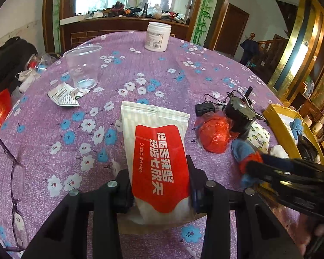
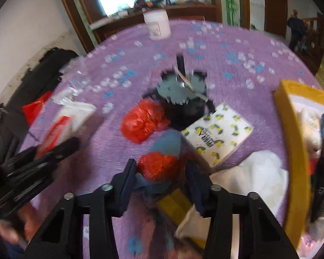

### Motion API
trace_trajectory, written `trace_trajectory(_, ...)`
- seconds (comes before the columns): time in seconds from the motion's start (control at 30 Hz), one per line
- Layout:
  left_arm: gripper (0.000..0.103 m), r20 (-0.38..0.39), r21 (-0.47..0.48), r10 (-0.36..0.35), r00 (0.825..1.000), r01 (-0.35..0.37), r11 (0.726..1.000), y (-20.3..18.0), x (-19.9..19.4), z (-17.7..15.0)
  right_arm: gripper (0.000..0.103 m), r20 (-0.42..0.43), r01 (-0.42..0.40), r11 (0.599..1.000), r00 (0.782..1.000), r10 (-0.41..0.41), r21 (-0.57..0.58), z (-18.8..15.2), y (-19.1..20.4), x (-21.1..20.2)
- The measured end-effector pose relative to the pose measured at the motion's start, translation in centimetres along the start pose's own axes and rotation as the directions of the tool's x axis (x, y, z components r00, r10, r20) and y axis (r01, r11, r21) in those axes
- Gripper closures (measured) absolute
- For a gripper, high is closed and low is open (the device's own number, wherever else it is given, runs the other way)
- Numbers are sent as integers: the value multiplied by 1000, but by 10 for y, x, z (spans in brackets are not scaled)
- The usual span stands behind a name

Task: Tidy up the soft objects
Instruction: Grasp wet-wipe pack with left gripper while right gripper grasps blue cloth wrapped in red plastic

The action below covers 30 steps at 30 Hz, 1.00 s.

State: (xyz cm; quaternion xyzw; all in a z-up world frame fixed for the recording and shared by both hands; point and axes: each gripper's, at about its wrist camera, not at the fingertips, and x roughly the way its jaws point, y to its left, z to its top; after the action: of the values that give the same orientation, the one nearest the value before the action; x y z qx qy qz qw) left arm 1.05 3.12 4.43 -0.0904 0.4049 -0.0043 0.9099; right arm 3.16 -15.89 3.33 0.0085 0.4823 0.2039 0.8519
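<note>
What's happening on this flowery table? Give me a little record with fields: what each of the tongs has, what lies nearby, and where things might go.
Surface: purple floral tablecloth
Left tongs: closed on the wet wipe pack
Right tongs: closed on a blue and red soft bundle
Nearby: red plastic bag, lemon-print packet, black motor part, white jar, clear cup, glasses
Likely container: yellow box, at the right edge, already holding soft things
Image quality: right view blurred
</note>
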Motion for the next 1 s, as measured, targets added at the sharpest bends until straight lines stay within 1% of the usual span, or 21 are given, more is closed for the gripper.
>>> trace_trajectory(0.07, 65, 11, 8, -1, 1000, 1, 1000, -1, -1, 0, 65, 25, -8, 1000, 1000, 8, -12, -5, 1, -5)
trace_trajectory(0.13, 65, 25, 13, -5, 1000, 4, 1000, -2, -5, -1, 65, 64, -55, 998, 996, 54, 4, -11, -2, -20)
trace_trajectory(0.17, 65, 31, 14, -8, 999, 8, 1000, -3, -6, -1, 65, 91, -76, 997, 993, 76, -2, -15, -2, -29)
trace_trajectory(0.23, 65, 46, 23, -14, 999, 13, 1000, -4, -10, -1, 65, 129, -91, 995, 987, 94, -29, -25, 2, -45)
trace_trajectory(0.3, 65, 53, 33, -19, 998, 17, 999, -7, -12, -2, 65, 144, -106, 993, 983, 112, -49, -34, 3, -56)
trace_trajectory(0.47, 65, 48, 62, -27, 998, 24, 998, -19, -20, -10, 65, 168, -89, 993, 981, 101, -77, -55, 1, -75)
trace_trajectory(0.57, 65, 31, 63, -64, 997, 62, 996, -32, -26, -19, 65, 183, -92, 993, 978, 103, -71, -63, -4, -82)
trace_trajectory(0.73, 65, 37, 70, -120, 992, 118, 991, -63, -37, -31, 65, 213, -85, 996, 973, 91, -39, -72, -22, -96)
trace_trajectory(0.8, 65, 33, 89, -133, 991, 129, 988, -74, -39, -33, 65, 224, -71, 997, 972, 74, -21, -74, -31, -103)
trace_trajectory(0.87, 65, 29, 121, -140, 990, 136, 983, -89, -41, -35, 65, 239, -58, 998, 970, 52, 19, -75, -47, -109)
trace_trajectory(1.0, 65, 20, 149, -163, 986, 158, 976, -111, -42, -35, 65, 274, -41, 994, 962, 12, 102, -77, -80, -125)
